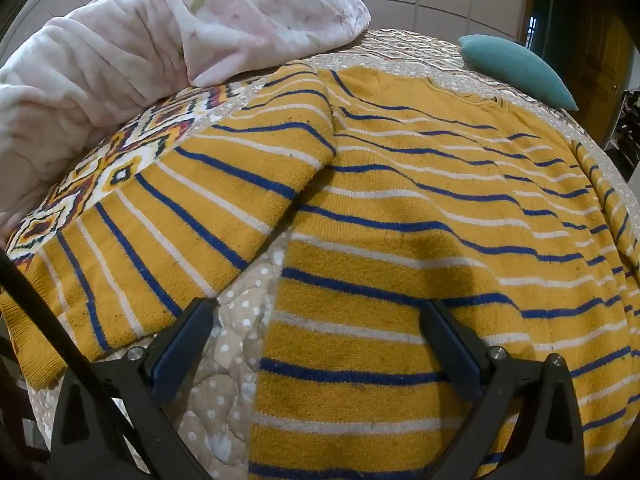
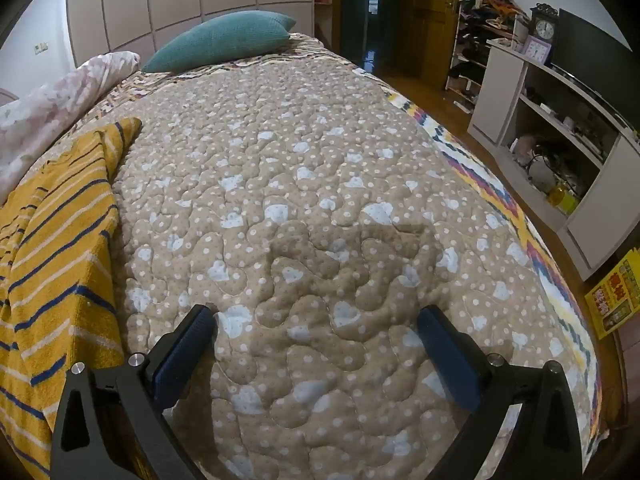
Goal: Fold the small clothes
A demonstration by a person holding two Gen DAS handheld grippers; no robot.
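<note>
One garment only in view: a mustard sweater (image 1: 400,216) with blue and white stripes, spread flat on the quilted bed cover (image 2: 320,184), neck toward the headboard. Left sleeve (image 1: 192,216) angled out to the side and partly off the quilt; right sleeve lying along the sweater's far edge. No fold made yet, by the look of it; sleeves, sides and the final halving all left to do, so barely started.

Left tool (image 1: 316,320) hovering low over the sweater's lower body near its left edge, jaws wide apart, nothing gripped. Right tool (image 2: 316,320) over bare quilt, well apart from the garment at its left, jaws also wide apart and holding nothing.

No basket or bin on the bed. Open shelf unit (image 2: 540,132) beside the bed, holding small clutter too blurred to name. Teal pillow (image 2: 224,40) and pink blanket (image 1: 160,48) at the head end, clear of the sweater's body.
</note>
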